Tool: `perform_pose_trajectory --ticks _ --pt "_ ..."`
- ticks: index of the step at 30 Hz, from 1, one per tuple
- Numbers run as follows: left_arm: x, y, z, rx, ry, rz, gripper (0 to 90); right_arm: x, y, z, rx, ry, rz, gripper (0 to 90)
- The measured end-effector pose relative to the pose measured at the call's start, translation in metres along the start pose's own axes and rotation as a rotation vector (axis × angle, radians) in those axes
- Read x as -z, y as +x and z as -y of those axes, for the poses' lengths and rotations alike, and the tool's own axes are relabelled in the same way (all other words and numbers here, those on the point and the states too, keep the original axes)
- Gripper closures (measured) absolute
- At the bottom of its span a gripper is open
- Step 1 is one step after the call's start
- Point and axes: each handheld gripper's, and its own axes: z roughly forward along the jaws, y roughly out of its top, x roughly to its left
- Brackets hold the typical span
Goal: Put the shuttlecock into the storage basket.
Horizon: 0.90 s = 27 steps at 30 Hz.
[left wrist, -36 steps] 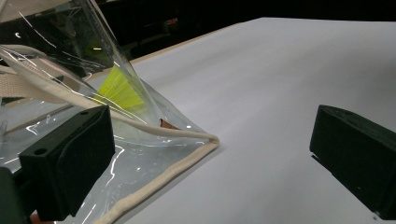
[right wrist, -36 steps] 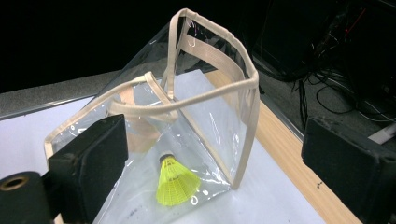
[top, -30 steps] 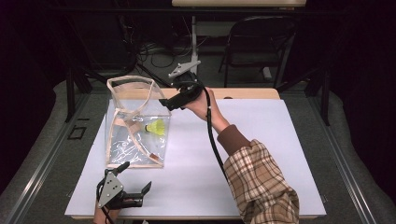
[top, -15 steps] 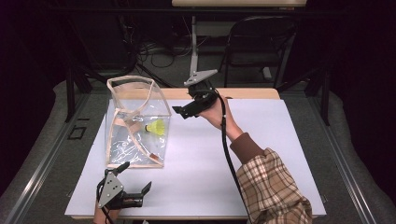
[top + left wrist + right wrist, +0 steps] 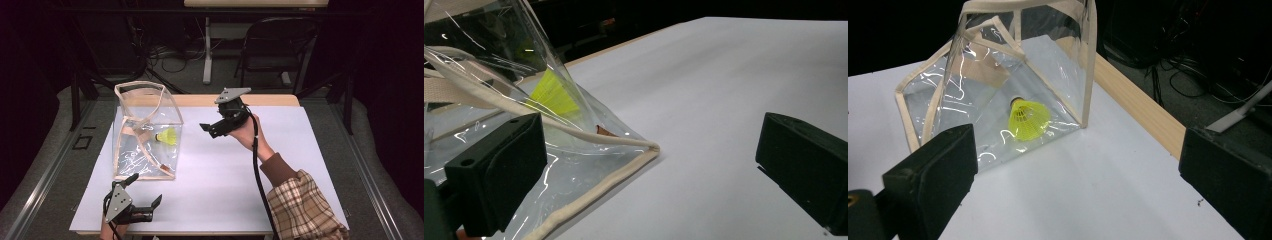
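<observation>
Yellow shuttlecock (image 5: 167, 135) left of hand-held gripper (image 5: 209, 129)

Right gripper (image 5: 212, 129): black body, grey three-cornered plate on top, black cable trailing along the forearm. Right arm wears a plaid sleeve (image 5: 305, 207) in cream, brown and red checks, with a plain brown cuff (image 5: 272, 164). Left gripper (image 5: 145, 199): black, grey three-cornered plate with small dark holes, thin black cable looped at its left. Jaws in both gripper views are blocky matte black pads; the left-hand pad has small round holes.
</observation>
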Motion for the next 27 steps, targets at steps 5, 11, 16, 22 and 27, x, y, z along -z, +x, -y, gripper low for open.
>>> perform_pose_trajectory --ticks 5,11,16,22,27 --pt "0.0 0.0 0.0 0.0 0.0 -0.002 0.0 0.01 0.003 0.014 -0.007 -0.001 0.007 1.7" --pt "0.0 0.0 0.0 -0.001 0.001 -0.003 0.0 0.021 0.009 0.035 -0.011 -0.001 0.015 1.8" --pt "0.0 0.0 0.0 -0.003 0.001 -0.004 0.0 0.029 0.013 0.049 -0.02 -0.005 0.023 1.8" --pt "0.0 0.0 0.0 -0.004 0.002 -0.005 0.0 0.039 0.018 0.065 -0.029 -0.013 0.034 1.9" --pt "0.0 0.0 0.0 -0.004 0.003 -0.005 0.0 0.046 0.023 0.079 -0.033 -0.018 0.045 1.9"
